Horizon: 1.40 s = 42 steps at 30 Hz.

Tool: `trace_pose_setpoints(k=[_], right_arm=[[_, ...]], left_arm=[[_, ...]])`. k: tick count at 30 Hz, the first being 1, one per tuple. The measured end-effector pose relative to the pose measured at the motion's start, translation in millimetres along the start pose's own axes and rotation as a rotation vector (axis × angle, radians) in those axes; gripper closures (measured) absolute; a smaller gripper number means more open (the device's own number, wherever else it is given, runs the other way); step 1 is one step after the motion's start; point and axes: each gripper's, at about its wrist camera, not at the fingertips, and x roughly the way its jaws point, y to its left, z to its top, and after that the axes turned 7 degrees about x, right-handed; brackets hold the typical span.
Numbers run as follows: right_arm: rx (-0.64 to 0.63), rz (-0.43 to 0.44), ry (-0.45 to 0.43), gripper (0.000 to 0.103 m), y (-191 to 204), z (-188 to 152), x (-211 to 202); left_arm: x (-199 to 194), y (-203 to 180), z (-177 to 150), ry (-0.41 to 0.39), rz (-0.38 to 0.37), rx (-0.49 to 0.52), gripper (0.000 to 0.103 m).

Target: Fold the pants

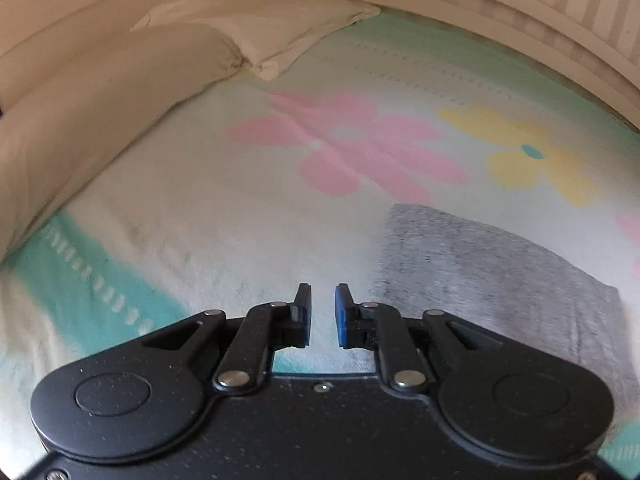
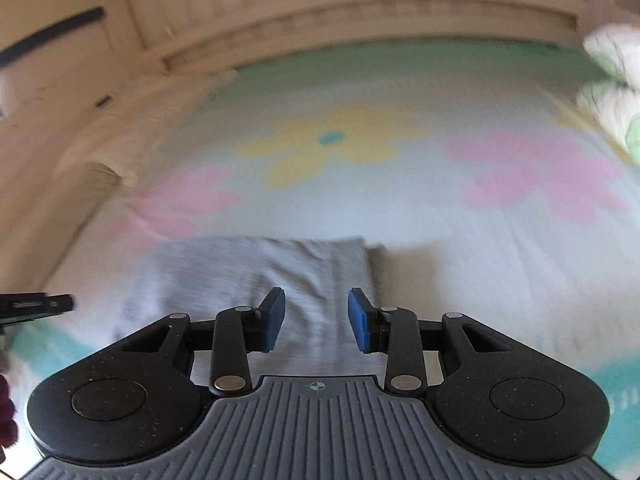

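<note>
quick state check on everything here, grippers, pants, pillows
left gripper: open, nothing between the pads
right gripper: open, empty, above the pants
gray pants: folded, lying flat on the bedsheet
pillows: lying at the bed's edge, untouched

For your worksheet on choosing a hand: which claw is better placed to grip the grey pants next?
Probably the right claw: the folded grey pants lie directly under its open jaws. The left claw hangs over bare sheet, pants off to its side.
</note>
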Motion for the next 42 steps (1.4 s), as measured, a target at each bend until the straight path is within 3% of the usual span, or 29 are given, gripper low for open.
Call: trace_pose_setpoints(k=[1,3,5,10,15,24,28,34,42], right_arm=[[0.0,0.006,-0.018,0.062,7.6,-1.5,-7.6],[0.003,0.002,-0.042,0.057,19.6,-6.1,-23.8],[-0.002,-0.014,-0.054,0.056,27.5,-14.9,-37.5],[0.004,-0.07,-0.038,0.055,33.9,-34.9,-54.1],[0.002,-0.088,-0.036,0.055,38.2,-55.9,-65.3],[-0.105,-0.12,-0.043,0.055,50.9,-75.8,-65.3],[-0.085,-0.087,-0.027,0.055,48.4,-78.1,-65.5],[-0.076,-0.125,0.017,0.055,44.1,-79.3,-55.9],[-0.047,-0.116,0.041,0.055,46.8,-79.7,-48.5]], left_arm=[[-6.4,-4.5,1.1,-0.013,-0.001,0.016,0.082],[-26.2,-10.7,-0.4,-0.036,-0.02,0.047,0.072],[-44.4,-19.1,4.7,-0.056,-0.036,0.082,0.055],[-98.0,-40.8,-6.8,-0.132,-0.048,0.204,0.043],[-120.1,-45.5,-32.3,-0.17,-0.03,0.21,0.033],[-119.3,-52.0,-69.5,-0.125,-0.066,0.211,0.032],[-115.5,-55.6,-76.3,-0.088,-0.083,0.204,0.033],[-116.3,-65.8,-79.7,-0.128,-0.059,0.248,0.033],[-108.7,-66.4,-80.7,-0.075,-0.088,0.24,0.032]])
